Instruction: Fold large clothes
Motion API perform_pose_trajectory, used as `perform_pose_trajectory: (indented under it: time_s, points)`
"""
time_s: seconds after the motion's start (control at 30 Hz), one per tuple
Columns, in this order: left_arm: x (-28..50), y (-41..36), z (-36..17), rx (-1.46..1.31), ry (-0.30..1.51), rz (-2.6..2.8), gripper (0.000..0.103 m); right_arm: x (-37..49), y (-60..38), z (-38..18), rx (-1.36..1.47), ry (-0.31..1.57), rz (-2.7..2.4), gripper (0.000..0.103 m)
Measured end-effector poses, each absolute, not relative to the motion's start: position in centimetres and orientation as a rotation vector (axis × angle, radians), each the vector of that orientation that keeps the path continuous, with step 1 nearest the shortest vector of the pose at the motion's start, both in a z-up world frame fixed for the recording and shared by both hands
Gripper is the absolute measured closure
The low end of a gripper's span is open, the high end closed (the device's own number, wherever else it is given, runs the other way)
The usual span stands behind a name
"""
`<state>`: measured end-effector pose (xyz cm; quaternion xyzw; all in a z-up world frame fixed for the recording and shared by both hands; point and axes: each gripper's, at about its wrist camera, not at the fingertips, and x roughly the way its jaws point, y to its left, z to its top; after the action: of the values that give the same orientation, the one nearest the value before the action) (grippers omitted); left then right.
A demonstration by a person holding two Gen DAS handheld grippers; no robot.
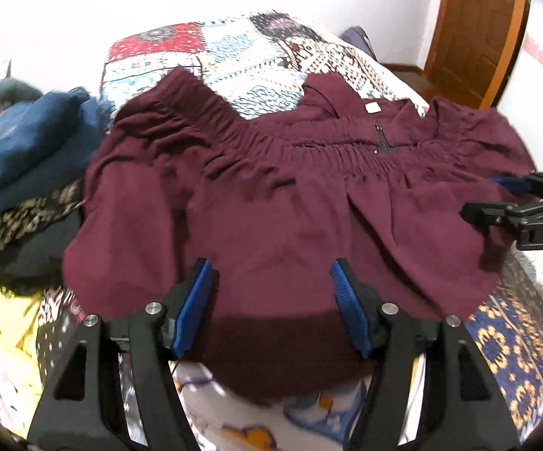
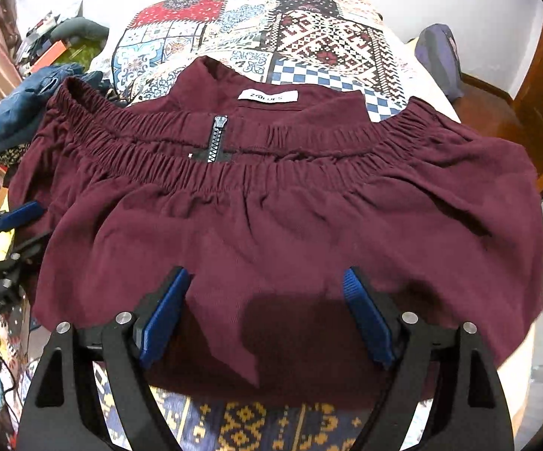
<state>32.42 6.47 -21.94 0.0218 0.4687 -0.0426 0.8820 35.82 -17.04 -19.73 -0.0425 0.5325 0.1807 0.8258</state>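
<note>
- I'm looking at the maroon garment lying on the patchwork bedspread, elastic waistband at the far side, near hem toward me. It's looking like a skirt or wide trousers, can't really say which.
- The zipper and the white label are facing up in the right wrist view, just left of the middle.
- I'm holding the left gripper with its jaws spread wide, nothing between the blue pads, hovering over the near hem on the left part of the cloth.
- The right gripper is hanging wide open too, gripping nothing, above the near hem further right. Whether either one is brushing the fabric, I can't tell.
- Progress-wise, I'm guessing the piece is already doubled over once, since it's lying fairly compact and thick, but it's rumpled and sticking out on both sides, so at least one more fold plus smoothing is waiting.
- A pile of other clothes, blue denim on top, is sitting off to the left, so there's probably plenty more folding coming.
</note>
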Motion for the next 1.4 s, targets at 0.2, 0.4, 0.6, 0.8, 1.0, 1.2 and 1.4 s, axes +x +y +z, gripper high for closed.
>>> perform_pose_trajectory:
  time_s: [0.2, 0.4, 0.6, 0.8, 1.0, 1.2, 1.4]
  points:
    - [29.0, 10.6, -19.9, -0.095, 0.925, 0.033, 0.038, 34.0, -17.7, -19.4, -0.104, 1.121, 0.357, 0.022]
    - [26.2, 14.6, -20.3, -0.261, 0.903, 0.114, 0.038, 32.5, -17.7, -19.3, -0.113, 1.130, 0.340, 0.022]
    - [25.8, 16.4, -23.0, -0.566, 0.935, 0.001, 0.038, 31.8, -17.4, -18.0, -0.112, 1.109, 0.348, 0.022]
    - [28.5, 16.5, -25.9, -0.780, 0.954, -0.090, 0.038, 31.9, -17.1, -17.3, -0.096, 1.086, 0.350, 0.022]
    - [31.1, 17.2, -28.0, -0.908, 0.917, -0.113, 0.038, 32.4, -16.6, -17.7, -0.107, 1.090, 0.342, 0.022]
    - [33.0, 16.6, -28.5, -0.908, 0.865, -0.054, 0.038, 32.9, -16.3, -18.3, -0.129, 1.103, 0.327, 0.022]
    - [34.4, 16.0, -28.1, -0.908, 0.846, 0.047, 0.042, 33.0, -16.0, -18.5, -0.135, 1.111, 0.323, 0.022]
